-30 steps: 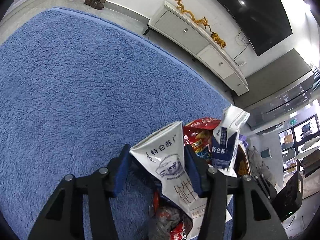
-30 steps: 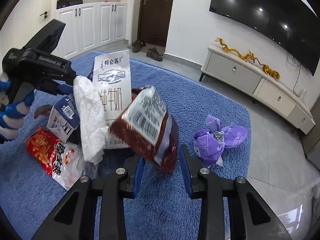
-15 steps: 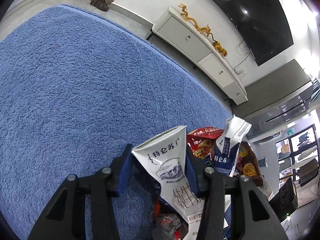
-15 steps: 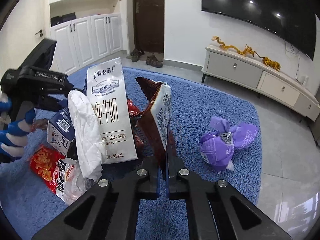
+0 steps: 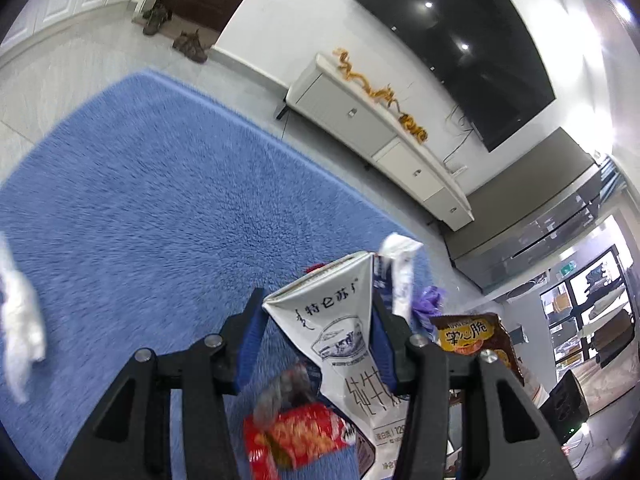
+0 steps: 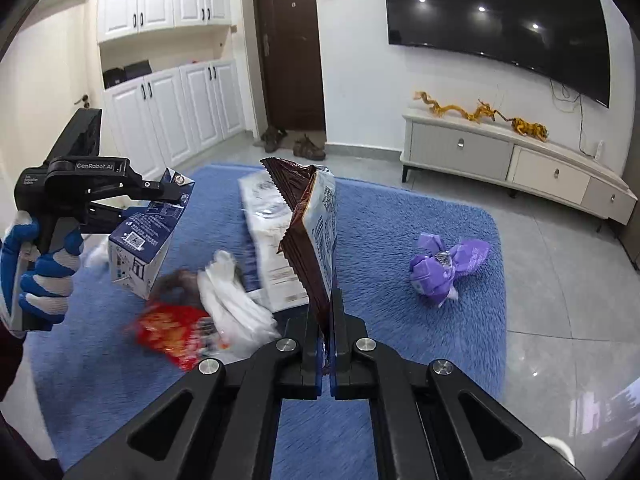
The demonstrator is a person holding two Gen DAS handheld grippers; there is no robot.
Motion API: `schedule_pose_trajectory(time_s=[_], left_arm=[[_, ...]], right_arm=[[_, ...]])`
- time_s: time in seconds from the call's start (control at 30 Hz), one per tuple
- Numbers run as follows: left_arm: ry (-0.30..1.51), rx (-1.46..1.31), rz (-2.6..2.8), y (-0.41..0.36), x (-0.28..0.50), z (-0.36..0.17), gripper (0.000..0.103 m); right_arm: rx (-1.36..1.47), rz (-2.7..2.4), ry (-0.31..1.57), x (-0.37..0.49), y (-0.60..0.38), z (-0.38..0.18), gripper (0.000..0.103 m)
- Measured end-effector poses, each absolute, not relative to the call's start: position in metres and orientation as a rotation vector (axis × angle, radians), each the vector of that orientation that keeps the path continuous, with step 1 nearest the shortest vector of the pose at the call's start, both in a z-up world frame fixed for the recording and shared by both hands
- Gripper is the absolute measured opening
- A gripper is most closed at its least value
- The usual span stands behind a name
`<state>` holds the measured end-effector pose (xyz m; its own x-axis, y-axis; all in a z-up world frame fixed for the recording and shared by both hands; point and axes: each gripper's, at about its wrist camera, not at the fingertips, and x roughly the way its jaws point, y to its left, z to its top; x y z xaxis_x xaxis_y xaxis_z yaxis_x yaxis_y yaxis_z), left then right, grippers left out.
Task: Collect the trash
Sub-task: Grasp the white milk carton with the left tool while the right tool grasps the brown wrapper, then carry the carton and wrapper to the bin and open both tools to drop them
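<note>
Left hand-held gripper [image 5: 316,336] clamps white milk carton [image 5: 340,332]; right hand-held gripper [image 6: 326,320] pinched tight on brown snack bag [image 6: 310,232], above blue rug [image 6: 400,248].

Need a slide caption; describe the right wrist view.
Right gripper pinches a brown snack bag above a blue rug.

Black fingers [image 6: 308,340], blue pads, silver screws; blue-white glove [image 6: 44,272].

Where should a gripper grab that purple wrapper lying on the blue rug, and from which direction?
Probably take the purple wrapper at its bunched middle, coming from above. It lies crumpled and apart from the other trash on the blue rug, with loose ends flaring out; the ends look flimsy and may slip.
</note>
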<state>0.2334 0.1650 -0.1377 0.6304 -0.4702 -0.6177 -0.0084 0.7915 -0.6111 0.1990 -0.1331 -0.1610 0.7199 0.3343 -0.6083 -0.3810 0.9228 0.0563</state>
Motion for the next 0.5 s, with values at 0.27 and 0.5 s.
schedule_pose_trajectory(time_s=[0.27, 0.5], left_arm=[[0.761, -0.561, -0.297, 0.175, 0.175, -0.090, 0.046], [0.685, -0.506, -0.335, 0.158, 0.137, -0.042, 0.046]], right_arm=[[-0.075, 0.393, 0.563, 0.140, -0.131, -0.118, 0.001], [-0.074, 0.364, 0.443, 0.089, -0.143, -0.079, 0.001]])
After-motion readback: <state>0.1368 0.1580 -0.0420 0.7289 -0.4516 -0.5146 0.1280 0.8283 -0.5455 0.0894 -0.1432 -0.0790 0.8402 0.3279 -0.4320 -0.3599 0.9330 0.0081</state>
